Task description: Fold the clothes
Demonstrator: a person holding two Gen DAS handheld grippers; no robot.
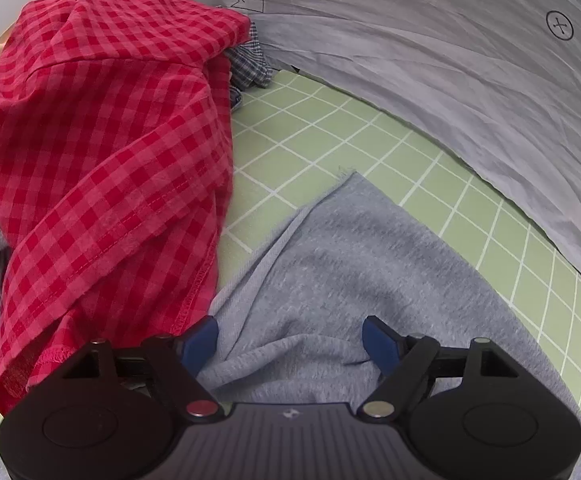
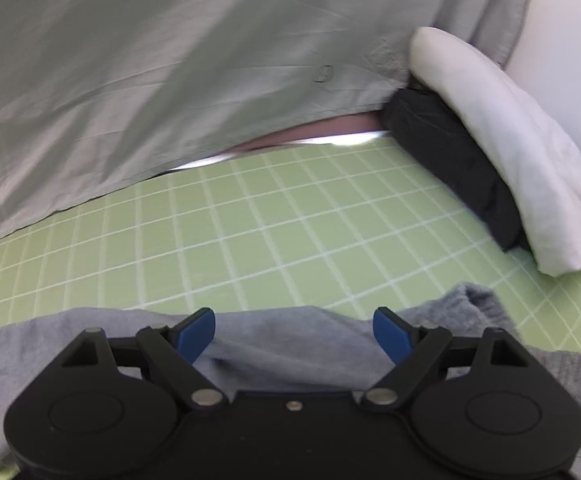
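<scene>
Green grid mat, two open tongs — one grey garment.

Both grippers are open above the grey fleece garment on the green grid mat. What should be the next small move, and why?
Probably lower both grippers and close them on the grey fleece garment. The left gripper and the right gripper stand open with only fleece beneath them, gripping nothing. The garment's far edge lies just ahead of the right gripper on the green grid mat, so that edge seems the natural hold for a fold.

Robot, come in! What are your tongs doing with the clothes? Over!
Both tongs, left and right, open, holding nothing. Grey sweatshirt flat on mat under them. Red checked shirt heaped on its left side.
</scene>
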